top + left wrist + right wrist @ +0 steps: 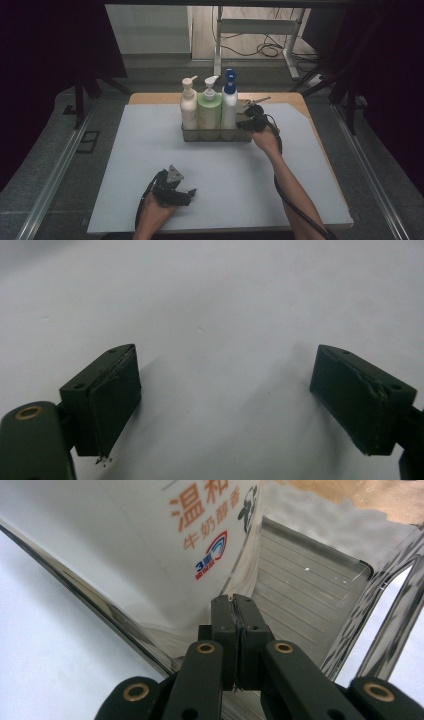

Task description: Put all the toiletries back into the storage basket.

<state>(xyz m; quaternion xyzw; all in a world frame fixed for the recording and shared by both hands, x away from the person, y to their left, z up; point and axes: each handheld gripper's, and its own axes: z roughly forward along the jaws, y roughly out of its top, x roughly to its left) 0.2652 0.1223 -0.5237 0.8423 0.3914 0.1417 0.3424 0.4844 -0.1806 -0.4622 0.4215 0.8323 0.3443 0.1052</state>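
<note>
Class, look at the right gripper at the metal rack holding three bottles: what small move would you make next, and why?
Probably a gentle pull or lift to test the hold. The right gripper looks shut on the rim of the metal rack, beside the white bottle, so the rack seems grasped. The left gripper is open over bare table.

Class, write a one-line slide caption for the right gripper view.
Right tool, jaws shut, clamps the metal rack's wall beside a white bottle with orange print.

high view: above near edge, facing rack [216,134] | right gripper view: hard against rack [320,580] | left gripper view: close over mat [215,315]
</note>
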